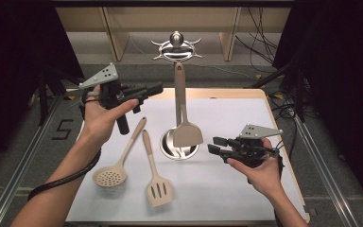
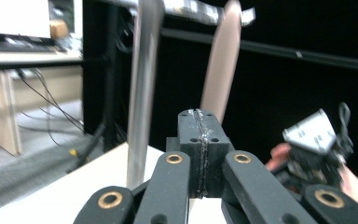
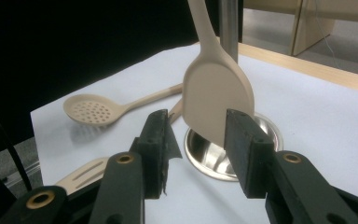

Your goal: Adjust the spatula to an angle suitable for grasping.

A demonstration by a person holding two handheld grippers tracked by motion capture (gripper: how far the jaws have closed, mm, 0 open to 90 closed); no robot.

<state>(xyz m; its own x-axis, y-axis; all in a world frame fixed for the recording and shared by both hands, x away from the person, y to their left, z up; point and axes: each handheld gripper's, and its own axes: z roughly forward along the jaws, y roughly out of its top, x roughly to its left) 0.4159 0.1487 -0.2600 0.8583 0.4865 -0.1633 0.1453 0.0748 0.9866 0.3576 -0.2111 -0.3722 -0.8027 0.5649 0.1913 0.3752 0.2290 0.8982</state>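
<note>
hanging spatula (image 2: 221,60) and stand pole (image 2: 142,88) blurred, tops cut off; slotted turner (image 3: 81,175) half hidden behind tongs

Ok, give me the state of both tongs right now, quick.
Left tongs: shut, jaws pressed together with nothing between them.
Right tongs: open, holding nothing, aimed at the hanging spatula.
</note>
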